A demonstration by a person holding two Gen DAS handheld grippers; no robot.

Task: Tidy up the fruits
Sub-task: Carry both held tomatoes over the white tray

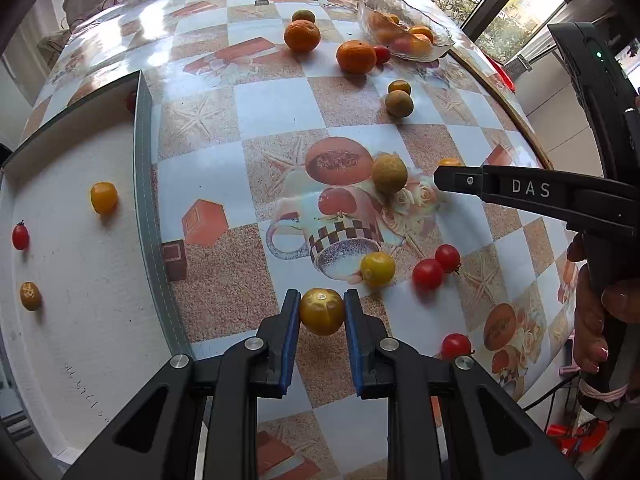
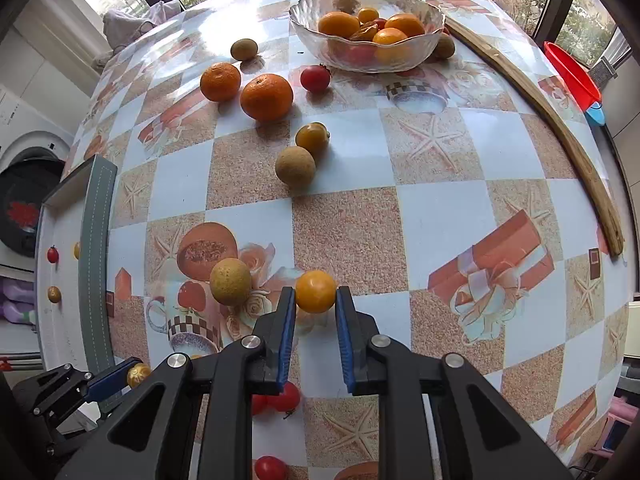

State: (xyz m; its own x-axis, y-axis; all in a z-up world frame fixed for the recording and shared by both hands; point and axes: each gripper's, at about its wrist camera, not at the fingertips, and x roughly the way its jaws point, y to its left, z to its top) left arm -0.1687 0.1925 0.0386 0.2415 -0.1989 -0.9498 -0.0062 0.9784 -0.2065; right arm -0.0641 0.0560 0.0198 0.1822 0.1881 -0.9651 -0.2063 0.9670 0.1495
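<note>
My left gripper (image 1: 322, 311) is shut on a yellow cherry tomato (image 1: 322, 312), held just above the table near the white tray (image 1: 88, 264). My right gripper (image 2: 316, 294) is shut on an orange-yellow cherry tomato (image 2: 315, 291); it shows from the side in the left wrist view (image 1: 448, 178). The tray holds a yellow tomato (image 1: 104, 197), a red tomato (image 1: 20, 236) and a brown fruit (image 1: 30, 296). A glass bowl (image 2: 404, 62) at the far side holds oranges and small tomatoes.
Loose on the checked tablecloth: two mandarins (image 2: 267, 97) (image 2: 220, 81), brown round fruits (image 2: 295, 167) (image 2: 231, 281), a red tomato (image 2: 315, 78), a yellow tomato (image 1: 377, 268), red tomatoes (image 1: 428, 274). A wooden strip (image 2: 576, 160) edges the table at right.
</note>
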